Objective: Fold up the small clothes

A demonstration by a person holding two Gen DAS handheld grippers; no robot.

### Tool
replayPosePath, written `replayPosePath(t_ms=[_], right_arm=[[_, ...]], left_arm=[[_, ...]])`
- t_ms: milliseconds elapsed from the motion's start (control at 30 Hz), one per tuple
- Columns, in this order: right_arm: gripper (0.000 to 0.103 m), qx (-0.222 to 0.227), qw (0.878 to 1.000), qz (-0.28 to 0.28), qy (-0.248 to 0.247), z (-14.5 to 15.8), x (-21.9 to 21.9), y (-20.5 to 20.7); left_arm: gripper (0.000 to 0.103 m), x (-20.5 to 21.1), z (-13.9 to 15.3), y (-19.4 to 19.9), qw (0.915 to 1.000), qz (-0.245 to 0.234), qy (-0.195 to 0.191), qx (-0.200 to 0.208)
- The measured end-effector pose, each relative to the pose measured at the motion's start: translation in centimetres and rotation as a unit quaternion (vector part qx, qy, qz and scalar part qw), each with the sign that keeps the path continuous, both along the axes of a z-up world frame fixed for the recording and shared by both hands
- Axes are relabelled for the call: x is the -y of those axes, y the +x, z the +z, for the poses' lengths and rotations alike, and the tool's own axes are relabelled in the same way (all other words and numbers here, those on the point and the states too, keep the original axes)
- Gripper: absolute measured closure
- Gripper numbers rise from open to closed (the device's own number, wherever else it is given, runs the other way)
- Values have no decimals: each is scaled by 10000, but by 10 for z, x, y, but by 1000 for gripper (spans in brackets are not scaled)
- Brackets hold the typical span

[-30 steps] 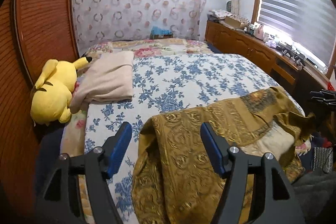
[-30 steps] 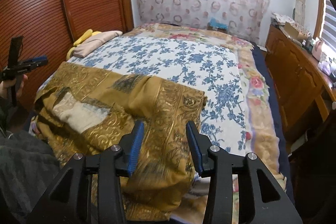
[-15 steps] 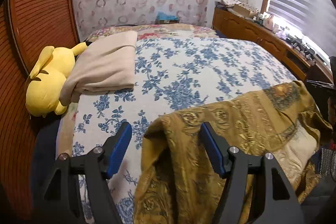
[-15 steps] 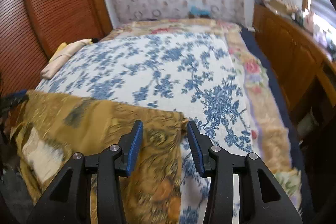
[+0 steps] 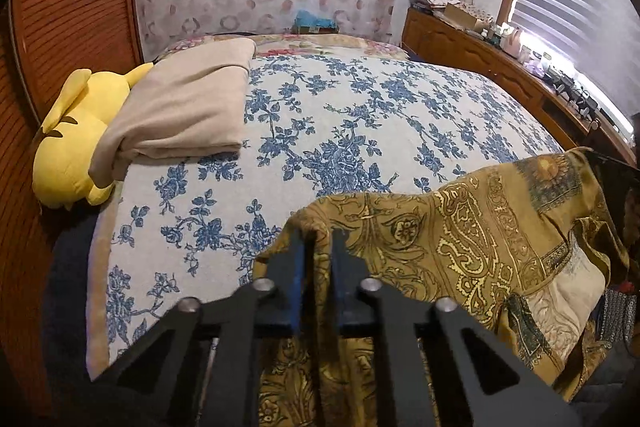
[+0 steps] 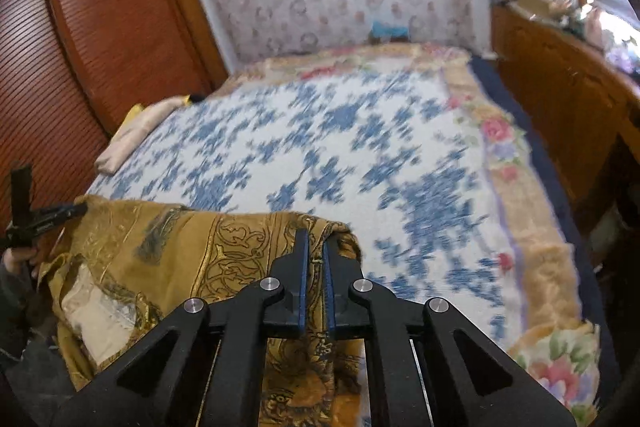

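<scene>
A gold patterned garment [image 5: 472, 239] with a pale inner patch lies at the near edge of the bed, part of it hanging over the edge. My left gripper [image 5: 318, 239] is shut on its left corner. In the right wrist view the same garment [image 6: 180, 259] stretches leftward, and my right gripper [image 6: 315, 247] is shut on its right corner. The left gripper [image 6: 44, 219] also shows at the far left edge of the right wrist view, at the garment's other end.
The bed carries a blue floral cover [image 5: 360, 123]. A folded beige cloth [image 5: 188, 115] and a yellow plush toy [image 5: 72, 139] lie at its left side. A wooden wardrobe [image 6: 100, 39] stands left, a wooden sideboard [image 5: 500, 67] with clutter right under the window.
Both grippers have closed from open onto the garment's top corners. Both moved forward, and the right wrist view is blurred from motion.
</scene>
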State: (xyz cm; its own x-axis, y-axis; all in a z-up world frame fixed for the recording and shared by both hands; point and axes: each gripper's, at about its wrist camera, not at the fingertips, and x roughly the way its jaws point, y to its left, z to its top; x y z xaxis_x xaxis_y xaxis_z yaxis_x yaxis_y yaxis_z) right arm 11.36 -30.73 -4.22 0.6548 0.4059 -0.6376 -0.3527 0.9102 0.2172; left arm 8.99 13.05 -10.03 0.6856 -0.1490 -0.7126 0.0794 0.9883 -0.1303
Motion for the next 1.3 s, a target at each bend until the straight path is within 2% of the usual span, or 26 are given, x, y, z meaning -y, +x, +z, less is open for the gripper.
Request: replayPosePath(t_ms=[100, 267, 400, 433, 467, 500, 533, 567, 700, 733, 1000, 1133, 1300], right_arm=[[100, 46, 9994, -338, -78, 3, 11, -6], [100, -124, 9987, -391, -296, -9, 13, -1], [99, -142, 9986, -366, -356, -10, 9, 3], [94, -115, 9987, -346, -362, -9, 8, 3], [93, -95, 9988, -321, -367, -9, 6, 3], [86, -98, 9988, -290, -373, -9, 6, 3], [73, -116, 9989, -267, -379, -10, 5, 4], [67, -137, 9989, -250, -375, -10, 5, 4], [48, -265, 9986, -254, -390, -18, 5, 10], [46, -296, 9985, -246, -388, -21, 5, 12], [45, -611, 9968, -26, -510, -41, -2, 29], [45, -551, 9969, 62, -559, -43, -8, 30], [45, -458, 9961, 234, -717, -44, -17, 28]], left_arm=[[99, -2, 8, -6, 9998, 107, -45, 181], [99, -3, 15, -13, 9996, 75, 0, 273], [90, -3, 16, -12, 9997, 81, 57, 234], [87, -3, 17, -12, 9996, 82, 75, 243], [81, -4, 17, -12, 9996, 93, 89, 253], [71, -5, 17, -12, 9996, 96, 84, 243], [67, -6, 16, -10, 9997, 88, 56, 215], [62, -7, 14, -8, 9999, 76, 20, 154], [61, -9, -1, 3, 9998, 74, 63, -159], [61, -9, -5, 5, 9997, 70, 56, -226], [57, -6, -16, 12, 9989, -6, 184, -425], [54, -4, -16, 15, 9985, -69, 311, -444], [54, -9, -16, 20, 9989, -71, 165, -444]])
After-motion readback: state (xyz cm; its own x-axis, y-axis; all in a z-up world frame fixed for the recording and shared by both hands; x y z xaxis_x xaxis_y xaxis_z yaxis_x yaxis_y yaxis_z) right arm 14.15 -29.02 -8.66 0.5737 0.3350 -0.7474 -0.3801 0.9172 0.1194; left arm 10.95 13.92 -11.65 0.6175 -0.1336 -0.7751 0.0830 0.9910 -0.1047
